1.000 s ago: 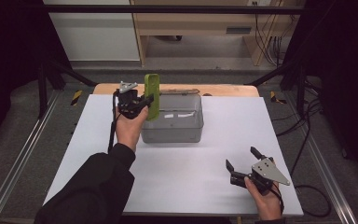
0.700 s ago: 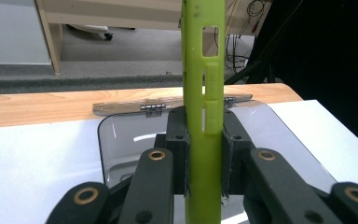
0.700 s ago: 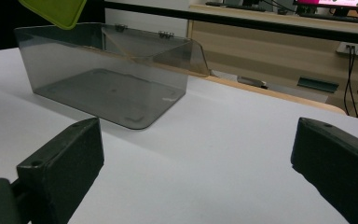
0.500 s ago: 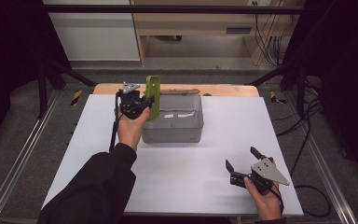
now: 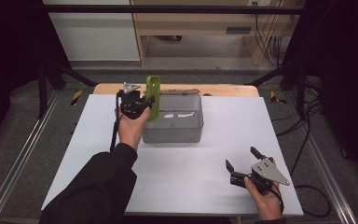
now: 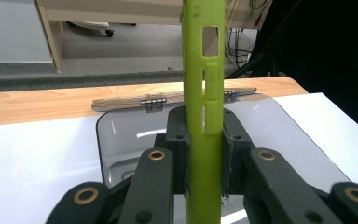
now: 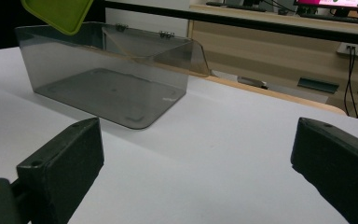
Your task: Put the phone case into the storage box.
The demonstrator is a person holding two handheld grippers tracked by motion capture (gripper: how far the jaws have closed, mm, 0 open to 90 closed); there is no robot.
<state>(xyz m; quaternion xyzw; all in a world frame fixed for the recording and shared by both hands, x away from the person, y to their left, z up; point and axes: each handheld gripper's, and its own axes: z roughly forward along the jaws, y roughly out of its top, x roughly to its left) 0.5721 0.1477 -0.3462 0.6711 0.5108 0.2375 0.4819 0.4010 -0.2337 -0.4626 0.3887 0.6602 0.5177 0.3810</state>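
White desk (image 5: 177, 186): we keep the left gripper (image 5: 142, 103) clamped on the flat lime-green plastic case (image 5: 153, 95), lowering it upright into the clear grey hinged box (image 5: 177, 128); right gripper (image 5: 242, 167) rests released.

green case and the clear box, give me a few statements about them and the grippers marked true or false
1. The left gripper is shut on the green case. True.
2. The green case lies flat on the table. False: it is held upright above the clear box.
3. The right gripper holds the box lid. False: its jaws stand open, holding nothing.
4. The clear box has nothing in it. True.
5. The right gripper is over the box. False: it is near the white table's front edge.
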